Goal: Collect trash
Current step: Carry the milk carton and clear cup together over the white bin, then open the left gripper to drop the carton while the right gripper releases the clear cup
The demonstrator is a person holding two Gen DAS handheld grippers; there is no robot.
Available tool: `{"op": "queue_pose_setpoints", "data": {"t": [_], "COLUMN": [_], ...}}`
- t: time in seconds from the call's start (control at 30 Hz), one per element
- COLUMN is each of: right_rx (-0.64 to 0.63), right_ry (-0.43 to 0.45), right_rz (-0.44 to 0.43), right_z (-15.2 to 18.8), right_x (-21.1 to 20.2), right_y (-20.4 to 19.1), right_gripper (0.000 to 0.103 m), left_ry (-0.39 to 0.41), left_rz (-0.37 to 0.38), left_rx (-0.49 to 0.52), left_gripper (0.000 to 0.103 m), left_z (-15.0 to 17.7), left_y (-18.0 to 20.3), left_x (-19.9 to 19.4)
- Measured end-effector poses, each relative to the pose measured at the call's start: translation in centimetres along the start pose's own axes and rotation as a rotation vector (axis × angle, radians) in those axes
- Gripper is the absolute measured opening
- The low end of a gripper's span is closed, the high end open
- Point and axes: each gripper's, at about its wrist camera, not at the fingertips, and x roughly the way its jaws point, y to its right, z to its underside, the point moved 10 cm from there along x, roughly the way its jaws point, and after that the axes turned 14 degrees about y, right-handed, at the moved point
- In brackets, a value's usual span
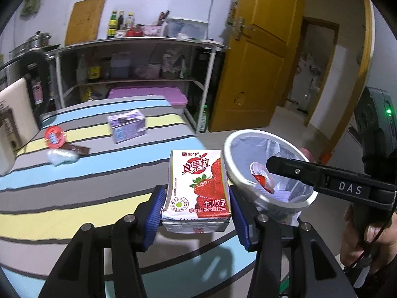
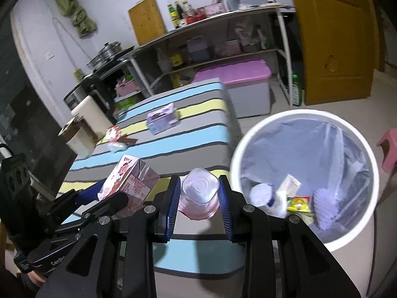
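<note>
My left gripper (image 1: 197, 206) is shut on a strawberry milk carton (image 1: 198, 186), held upright above the striped table's right end; the same carton (image 2: 129, 186) shows at the lower left of the right wrist view. My right gripper (image 2: 199, 198) is shut on a clear plastic cup with pink residue (image 2: 199, 192), just left of the white trash bin (image 2: 305, 173). The bin (image 1: 268, 171) is lined with a bag and holds several pieces of rubbish. On the table lie a purple carton (image 1: 127, 125), a red round lid (image 1: 54, 136), a brown wrapper (image 1: 78, 149) and a crumpled white wad (image 1: 62, 157).
A striped cloth covers the table (image 1: 99, 178). Behind it stands a metal shelf rack (image 1: 139, 62) with bottles and a pink-lidded storage box (image 2: 238, 84). A yellow door (image 1: 258, 49) is open at the right. A pink stool (image 2: 388, 149) sits beyond the bin.
</note>
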Motion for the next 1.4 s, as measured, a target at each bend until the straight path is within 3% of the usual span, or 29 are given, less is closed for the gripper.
{"op": "queue_pose_setpoints", "data": {"t": [0.63,1.23,1.33,1.4], "right_rx": [0.125,0.183,0.186,0.184], "right_ry": [0.017,-0.051,-0.052,-0.042], "right_rz": [0.203,0.254,0.256,0.252], "right_z": [0.0,2.2,2.2,2.0], "right_x": [-2.3,-1.8,-1.8,-2.0], "right_y": [11.5,15.5,15.6,15.4], "right_gripper": [0.032,0.033,0.045,0.046], "left_ry": [-0.058,-0.124,-0.127,-0.12], "left_rz": [0.2,0.247,0.245,0.244], "left_rx": [0.085,0.097,0.094,0.089], "left_gripper": [0.052,0.052,0.052,0.052], "left_z": [0.1,1.2,1.1,0.9], "left_y": [9.0,12.0,11.8,11.6], "left_x": [7.1,11.2,11.1,10.9]}}
